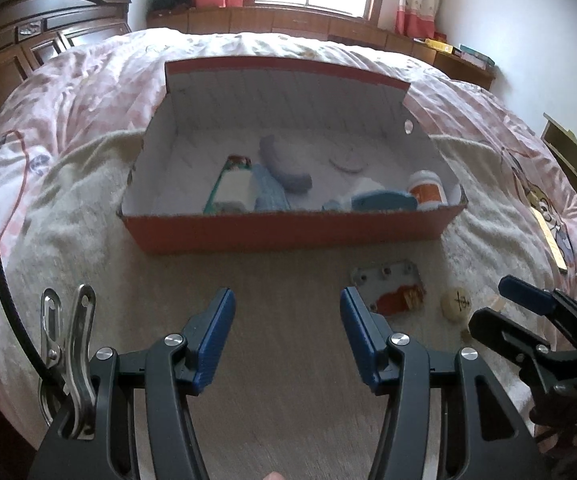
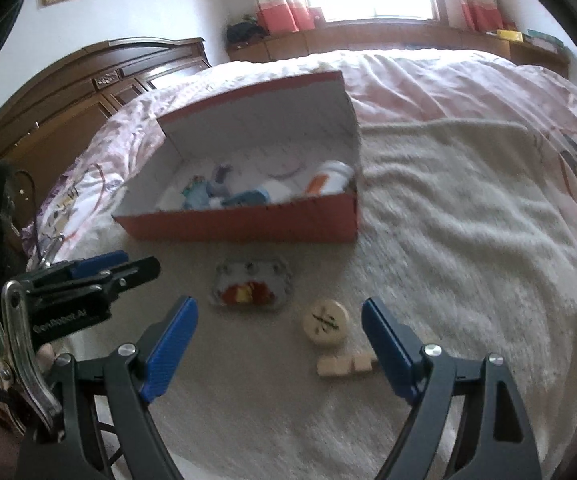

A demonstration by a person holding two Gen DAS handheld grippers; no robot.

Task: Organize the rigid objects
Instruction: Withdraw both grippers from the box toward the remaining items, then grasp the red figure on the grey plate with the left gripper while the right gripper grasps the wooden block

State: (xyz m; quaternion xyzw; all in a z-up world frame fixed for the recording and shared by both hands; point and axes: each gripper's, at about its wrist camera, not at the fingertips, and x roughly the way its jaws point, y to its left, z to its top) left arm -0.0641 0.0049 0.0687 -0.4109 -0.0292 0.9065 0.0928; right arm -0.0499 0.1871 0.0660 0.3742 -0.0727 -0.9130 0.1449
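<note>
Both pairs of tongs hang over the bed, both released and empty. The left tongs [image 1: 287, 336] point straight at the red box [image 1: 288, 236], which sits ahead of them on the cream blanket [image 1: 268, 360], its lid tipped up at the far side. Inside the box lie a white bottle with an orange label [image 1: 427, 192], a blue case [image 1: 382, 201], a grey curved piece [image 1: 284, 166] and a green-edged packet [image 1: 230, 190].

Ahead of the right tongs [image 2: 279, 344] and between their spread blue pads, slightly right of middle, lies a round cream disc with dark marks [image 2: 325, 321]. Just nearer, close by the right pad, lies a row of small pale blocks [image 2: 344, 365]. Further ahead and to the left, between the tongs and the box, lies a clear packet with red and yellow contents [image 2: 251, 286].
</note>
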